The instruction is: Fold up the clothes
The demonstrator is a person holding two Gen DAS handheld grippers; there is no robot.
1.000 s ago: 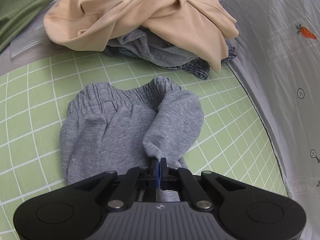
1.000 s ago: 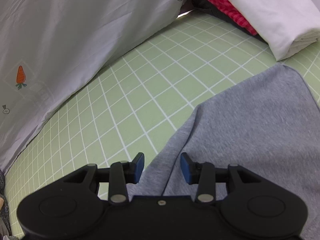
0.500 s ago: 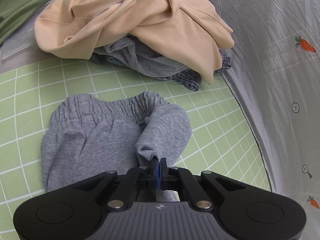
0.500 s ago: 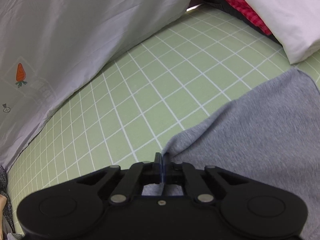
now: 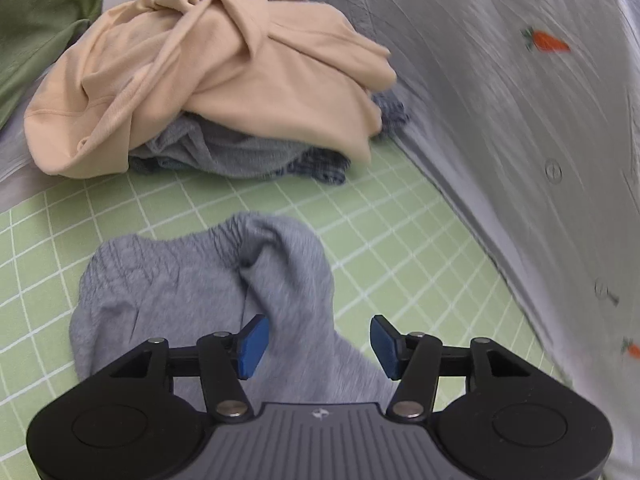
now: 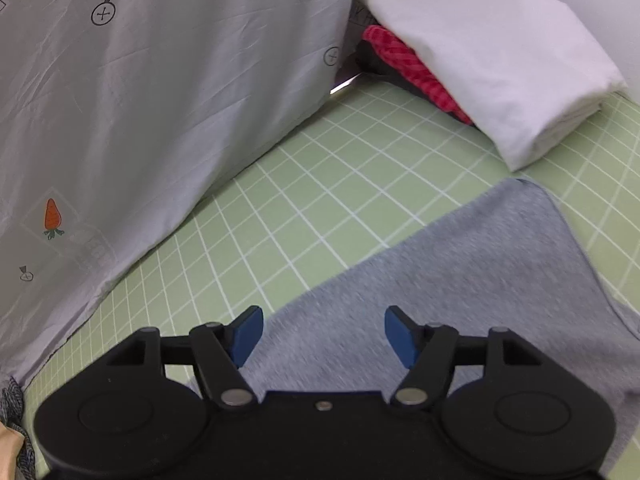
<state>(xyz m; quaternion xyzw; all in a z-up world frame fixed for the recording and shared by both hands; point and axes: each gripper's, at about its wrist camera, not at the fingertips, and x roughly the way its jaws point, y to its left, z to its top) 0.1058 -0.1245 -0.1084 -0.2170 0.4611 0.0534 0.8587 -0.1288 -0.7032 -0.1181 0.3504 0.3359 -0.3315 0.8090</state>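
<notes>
Grey sweatpants [image 5: 192,280] lie on the green grid mat [image 5: 400,240], elastic waistband at the far end, with one fold of fabric humped up towards me. My left gripper [image 5: 315,342] is open, its blue pads apart over that fold, holding nothing. In the right wrist view the same grey fabric [image 6: 460,272] lies flat on the mat [image 6: 320,184]. My right gripper [image 6: 324,336] is open just above the fabric's near edge, empty.
A heap of unfolded clothes, beige top [image 5: 224,64] over grey and checked garments, lies beyond the sweatpants. A grey carrot-print sheet [image 5: 520,120] borders the mat. Folded white cloth [image 6: 500,60] over a red garment [image 6: 408,68] sits at the far right.
Both grippers were shut on the grey fabric half a second ago and have now opened and let it go. The left view has drawn closer to the clothes heap.
</notes>
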